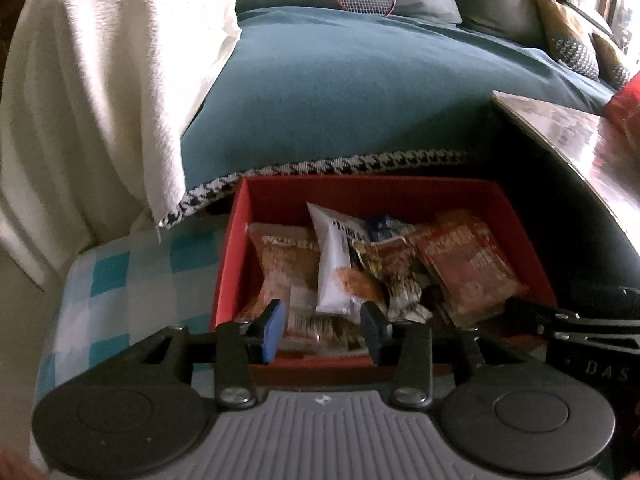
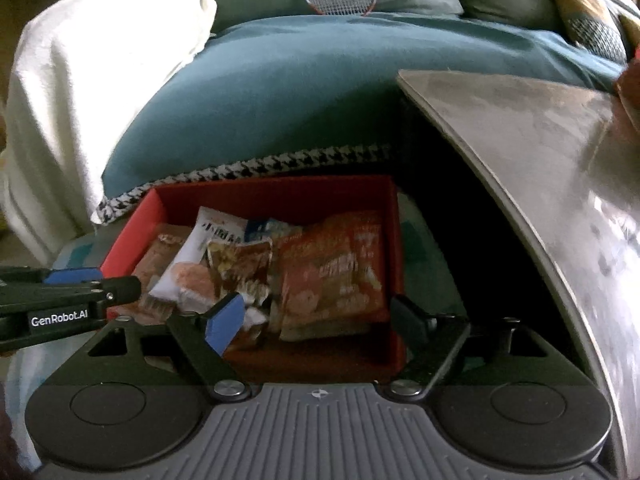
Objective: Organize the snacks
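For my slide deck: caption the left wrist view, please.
Open left hand-held gripper above a red box of snack packets.

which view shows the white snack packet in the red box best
The left wrist view: the white snack packet shows nearly whole, upright in the red box. The right wrist view shows it tilted and partly overlapped by a brown packet.

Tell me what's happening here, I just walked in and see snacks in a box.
A person is sorting snacks with a gripper in each hand. Both grippers hover over a red box that sits in front of a sofa, next to a table. The box already holds several snack packets, among them a white packet and an orange packet. The left gripper is slightly open and the right gripper is wide open. Neither holds anything.
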Demonstrator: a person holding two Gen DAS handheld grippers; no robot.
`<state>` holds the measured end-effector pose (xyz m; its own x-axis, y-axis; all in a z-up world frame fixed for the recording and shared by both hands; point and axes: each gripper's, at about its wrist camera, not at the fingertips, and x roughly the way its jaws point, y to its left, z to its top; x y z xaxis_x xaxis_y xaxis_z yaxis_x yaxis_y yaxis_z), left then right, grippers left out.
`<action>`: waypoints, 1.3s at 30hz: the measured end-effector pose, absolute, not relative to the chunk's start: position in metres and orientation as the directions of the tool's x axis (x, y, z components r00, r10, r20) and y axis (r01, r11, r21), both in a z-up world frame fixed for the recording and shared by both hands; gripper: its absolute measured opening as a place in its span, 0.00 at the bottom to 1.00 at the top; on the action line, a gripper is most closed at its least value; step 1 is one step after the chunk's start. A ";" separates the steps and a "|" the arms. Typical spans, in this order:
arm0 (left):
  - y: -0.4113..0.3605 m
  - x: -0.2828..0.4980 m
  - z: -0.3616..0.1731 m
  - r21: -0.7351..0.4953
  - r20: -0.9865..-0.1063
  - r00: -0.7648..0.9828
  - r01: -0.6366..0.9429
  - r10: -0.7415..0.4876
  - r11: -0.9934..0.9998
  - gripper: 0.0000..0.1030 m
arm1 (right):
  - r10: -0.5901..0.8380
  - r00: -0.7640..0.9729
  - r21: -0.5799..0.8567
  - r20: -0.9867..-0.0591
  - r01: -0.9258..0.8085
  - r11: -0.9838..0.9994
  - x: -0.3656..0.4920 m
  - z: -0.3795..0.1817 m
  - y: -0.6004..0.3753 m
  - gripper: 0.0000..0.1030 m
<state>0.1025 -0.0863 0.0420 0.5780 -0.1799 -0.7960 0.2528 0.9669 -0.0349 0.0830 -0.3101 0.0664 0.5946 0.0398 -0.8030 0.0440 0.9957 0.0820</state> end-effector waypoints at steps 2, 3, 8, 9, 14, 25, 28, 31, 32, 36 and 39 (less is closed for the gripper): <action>-0.085 0.094 0.044 -0.033 -0.794 0.580 0.257 -0.182 0.966 0.40 | 0.037 0.594 0.078 -0.803 0.044 0.996 0.072 0.068 -0.306 0.84; -0.084 0.090 0.045 -0.033 -0.793 0.582 0.258 -0.183 0.966 0.42 | 0.029 0.596 0.072 -0.802 0.048 0.996 0.067 0.068 -0.304 0.84; -0.077 0.065 0.048 -0.035 -0.791 0.581 0.268 -0.191 0.963 0.45 | 0.044 0.605 0.097 -0.795 0.055 0.994 0.045 0.074 -0.297 0.85; -0.075 0.061 0.049 -0.039 -0.792 0.579 0.270 -0.194 0.962 0.45 | 0.049 0.608 0.103 -0.792 0.055 0.993 0.041 0.075 -0.296 0.85; -0.069 0.041 0.051 -0.049 -0.792 0.577 0.269 -0.201 0.962 0.46 | 0.070 0.612 0.125 -0.788 0.047 0.991 0.023 0.078 -0.289 0.86; -0.067 0.008 0.056 -0.049 -0.778 0.589 0.291 -0.219 0.955 0.51 | 0.082 0.612 0.146 -0.786 0.056 0.988 -0.009 0.081 -0.283 0.86; -0.065 0.002 0.057 -0.043 -0.772 0.598 0.289 -0.215 0.956 0.52 | 0.089 0.615 0.156 -0.783 0.056 0.986 -0.015 0.083 -0.281 0.87; -0.062 -0.004 0.058 -0.051 -0.771 0.598 0.287 -0.220 0.957 0.52 | 0.096 0.618 0.165 -0.780 0.055 0.985 -0.020 0.085 -0.279 0.87; -0.061 -0.006 0.058 -0.051 -0.770 0.598 0.287 -0.220 0.957 0.52 | 0.101 0.620 0.170 -0.778 0.054 0.984 -0.022 0.086 -0.278 0.87; -0.060 -0.015 0.056 -0.046 -0.777 0.591 0.288 -0.216 0.956 0.52 | 0.104 0.616 0.174 -0.780 0.055 0.983 -0.032 0.088 -0.276 0.87; -0.060 -0.024 0.052 -0.042 -0.786 0.580 0.295 -0.214 0.954 0.52 | 0.102 0.604 0.170 -0.790 0.056 0.984 -0.040 0.086 -0.275 0.87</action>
<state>-0.0241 -0.0595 0.0524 0.5804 -0.2139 -0.7857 0.2954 0.9545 -0.0416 -0.0396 -0.2747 0.0860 0.6044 0.1024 -0.7900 0.0558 0.9838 0.1702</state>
